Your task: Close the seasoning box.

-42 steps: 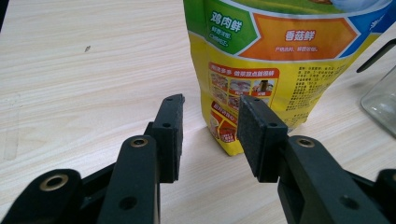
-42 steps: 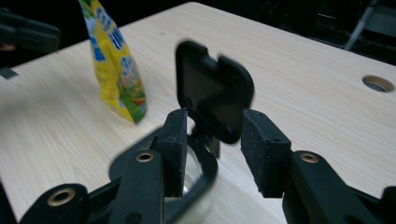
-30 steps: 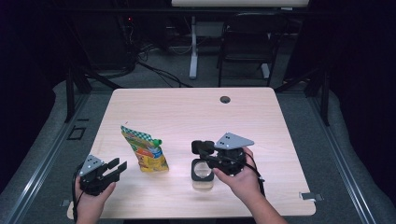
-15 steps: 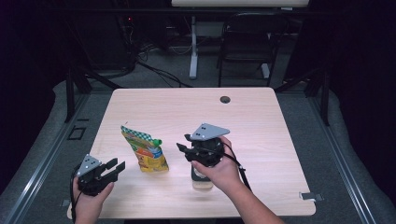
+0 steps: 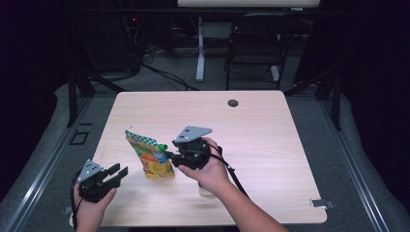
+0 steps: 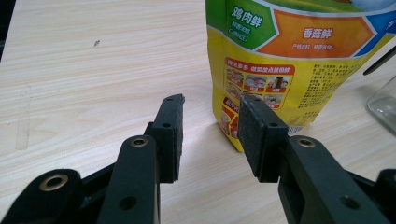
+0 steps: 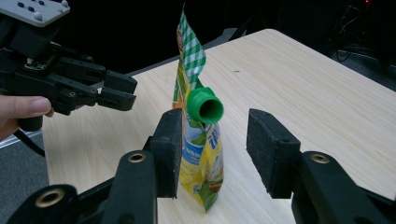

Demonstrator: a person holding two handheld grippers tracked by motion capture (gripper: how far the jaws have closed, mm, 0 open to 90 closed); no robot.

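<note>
A yellow and green spouted pouch (image 5: 147,157) stands upright on the wooden table (image 5: 270,130), left of centre. My right gripper (image 5: 169,155) reaches it from the right. In the right gripper view its jaws (image 7: 212,121) are open and have just been opening. The green spout cap (image 7: 205,105) sits between the pads, nearer the left one, with no pad pressing on it. My left gripper (image 5: 118,174) hovers open by the front left edge and holds nothing. In the left gripper view (image 6: 212,105) the pouch (image 6: 289,70) stands just beyond its right jaw.
A clear glass jar (image 5: 205,191) stands under my right wrist, mostly hidden, and its edge (image 6: 385,100) shows in the left gripper view. A round cable hole (image 5: 233,103) sits near the table's far edge. A chair (image 5: 251,48) and a stand are behind the table.
My right gripper has moved left, from above the jar to the pouch, and its jaws have spread wider. The left gripper has stayed where it was.
</note>
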